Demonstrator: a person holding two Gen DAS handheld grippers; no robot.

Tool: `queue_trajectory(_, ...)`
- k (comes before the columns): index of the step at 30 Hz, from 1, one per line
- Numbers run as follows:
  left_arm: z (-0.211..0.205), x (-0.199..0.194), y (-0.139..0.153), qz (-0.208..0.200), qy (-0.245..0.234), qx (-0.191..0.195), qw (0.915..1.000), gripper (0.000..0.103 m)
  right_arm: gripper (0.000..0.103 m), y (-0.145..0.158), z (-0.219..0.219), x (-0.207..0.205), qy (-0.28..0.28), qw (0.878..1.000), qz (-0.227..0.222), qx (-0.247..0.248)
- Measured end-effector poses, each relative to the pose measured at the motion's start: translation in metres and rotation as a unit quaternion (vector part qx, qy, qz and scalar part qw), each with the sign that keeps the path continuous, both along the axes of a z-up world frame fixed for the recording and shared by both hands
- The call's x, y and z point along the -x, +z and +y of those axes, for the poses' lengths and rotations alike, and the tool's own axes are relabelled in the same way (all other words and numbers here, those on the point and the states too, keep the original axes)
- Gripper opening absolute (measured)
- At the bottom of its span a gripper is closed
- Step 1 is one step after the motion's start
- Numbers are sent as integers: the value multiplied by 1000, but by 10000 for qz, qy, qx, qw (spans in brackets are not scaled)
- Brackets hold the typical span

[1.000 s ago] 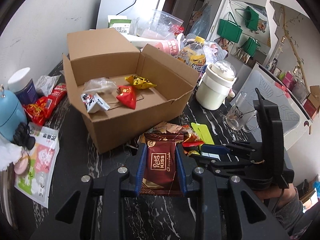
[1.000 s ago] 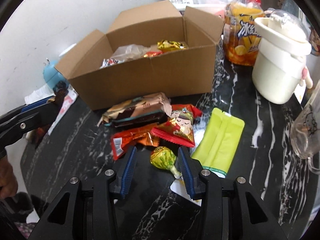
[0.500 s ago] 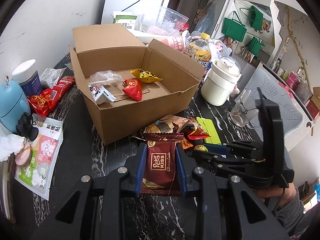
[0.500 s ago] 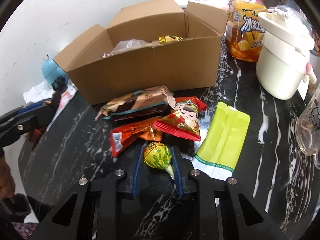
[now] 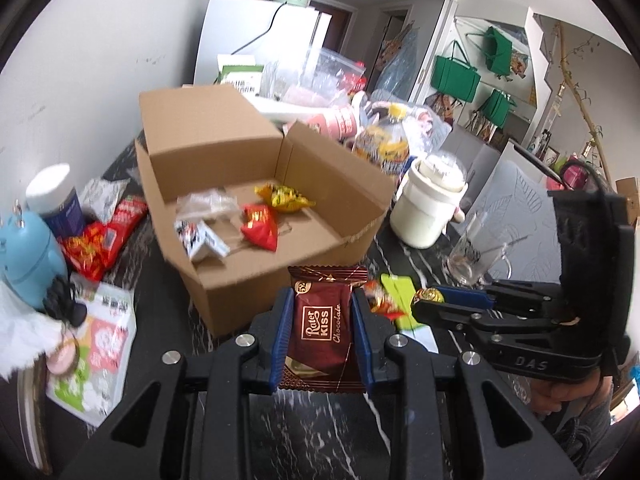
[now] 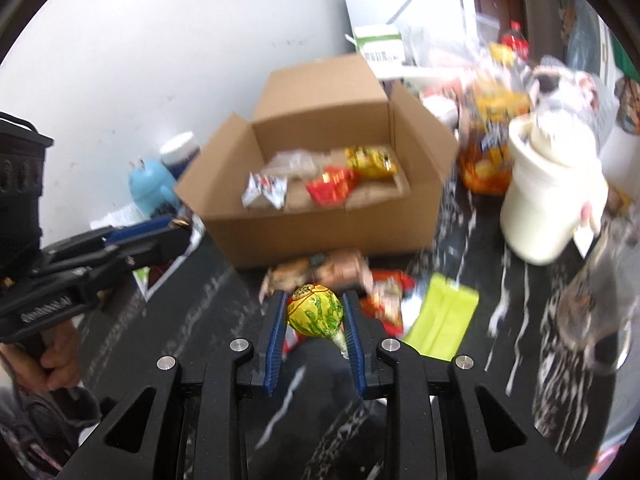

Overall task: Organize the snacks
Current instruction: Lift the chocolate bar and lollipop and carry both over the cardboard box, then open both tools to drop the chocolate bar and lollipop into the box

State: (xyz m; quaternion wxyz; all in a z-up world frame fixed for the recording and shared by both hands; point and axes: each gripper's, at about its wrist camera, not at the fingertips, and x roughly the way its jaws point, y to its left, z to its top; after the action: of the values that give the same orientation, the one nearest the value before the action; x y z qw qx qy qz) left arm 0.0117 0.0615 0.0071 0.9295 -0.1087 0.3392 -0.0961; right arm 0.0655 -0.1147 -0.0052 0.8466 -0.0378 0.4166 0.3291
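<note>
An open cardboard box (image 5: 224,148) (image 6: 320,96) stands on the black marble table and holds several wrapped snacks, among them a red packet (image 5: 260,230) and a yellow one (image 5: 284,199). My left gripper (image 5: 320,300) is shut on a dark red chocolate bar (image 5: 322,322), held in front of the box's near wall. My right gripper (image 6: 314,312) is shut on a yellow-green lollipop (image 6: 316,311), lifted above the loose snack pile (image 6: 328,270) in front of the box. In the left wrist view the right gripper (image 5: 430,300) appears at the right with the lollipop (image 5: 427,294) at its tip.
A lime green packet (image 6: 444,316) lies right of the pile. A cream jar (image 5: 428,208), a glass mug (image 5: 474,252) and an orange drink bottle (image 6: 490,136) stand to the right of the box. Left of it are a blue bottle (image 5: 28,256), red packets (image 5: 100,240) and a printed bag (image 5: 100,344).
The right gripper closed on the lollipop and lifted it off the table. The left gripper rose slightly with the chocolate bar, so the box interior shows more.
</note>
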Motion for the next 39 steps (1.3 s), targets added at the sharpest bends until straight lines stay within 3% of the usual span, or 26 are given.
queue_trajectory(7,13,-22,19,-210,172,-60,9996,28,27,33,15,-27,42,9991,-408,-86)
queue_trajectory(16,24,-69,26,-228,636,-471,9966,28,27,38,34,-76,-13,9984,-573,-20)
queue_trajectory(25,24,-116,17,-34,819,-859,9929,28,28,23,54,-109,-65,9980,-597,190)
queue_trajectory(30,19,-132,3,220,809,-1094,9905,28,28,2,62,-121,-52,9989,-371,288)
queue_trajectory(39,19,-144,-15,699,987,-1138,9861,29,29,-15,58,-132,-118,9995,-99,268)
